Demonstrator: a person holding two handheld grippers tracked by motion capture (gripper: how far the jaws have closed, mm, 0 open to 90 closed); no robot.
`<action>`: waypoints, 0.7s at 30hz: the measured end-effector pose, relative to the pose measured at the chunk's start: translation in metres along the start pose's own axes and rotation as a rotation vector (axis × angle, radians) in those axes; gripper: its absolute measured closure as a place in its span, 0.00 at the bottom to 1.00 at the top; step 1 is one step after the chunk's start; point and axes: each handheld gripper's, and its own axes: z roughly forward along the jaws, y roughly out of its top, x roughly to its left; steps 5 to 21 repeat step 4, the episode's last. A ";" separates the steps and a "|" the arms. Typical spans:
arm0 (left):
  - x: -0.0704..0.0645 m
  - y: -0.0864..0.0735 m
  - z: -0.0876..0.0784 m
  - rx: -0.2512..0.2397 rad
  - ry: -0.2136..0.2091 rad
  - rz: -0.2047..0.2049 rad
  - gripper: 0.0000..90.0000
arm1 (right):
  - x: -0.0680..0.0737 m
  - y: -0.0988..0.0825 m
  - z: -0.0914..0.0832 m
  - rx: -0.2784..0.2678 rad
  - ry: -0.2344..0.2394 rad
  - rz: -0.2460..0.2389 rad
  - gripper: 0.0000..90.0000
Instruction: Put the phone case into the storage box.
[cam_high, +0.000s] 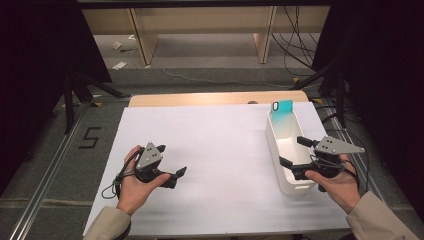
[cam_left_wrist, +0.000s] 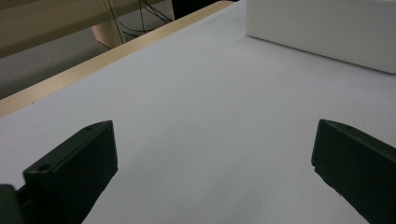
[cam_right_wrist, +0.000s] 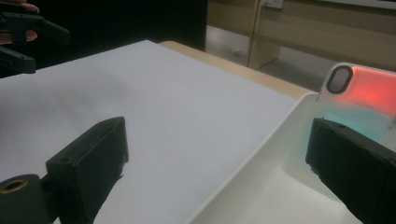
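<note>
Phone case (cam_high: 282, 112), translucent with a teal tint, leans upright against the far end wall of the white bin (cam_high: 272, 145) near the table's (cam_high: 220, 150) right edge. Right gripper (cam_high: 296, 152) straddles the bin's near end, jaws wide and empty; left gripper (cam_high: 176, 176) hovers near the front-left, also wide open, holding nothing.

Left claw (cam_high: 179, 173) jaws spread wide, right claw (cam_high: 294, 151) jaws spread wide, hands well apart

Phone case (cam_right_wrist: 362, 100) cut off at right edge, lower part behind jaw
</note>
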 end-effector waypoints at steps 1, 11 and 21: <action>0.000 0.000 0.000 0.002 0.000 0.000 0.00 | 0.000 0.000 0.000 0.000 0.000 0.000 0.07; 0.000 0.000 0.001 0.001 0.000 0.001 0.00 | -0.001 0.000 0.000 0.000 -0.008 0.001 0.07; 0.000 0.000 0.001 0.001 0.000 0.001 0.00 | -0.001 0.000 0.000 0.000 -0.008 0.001 0.07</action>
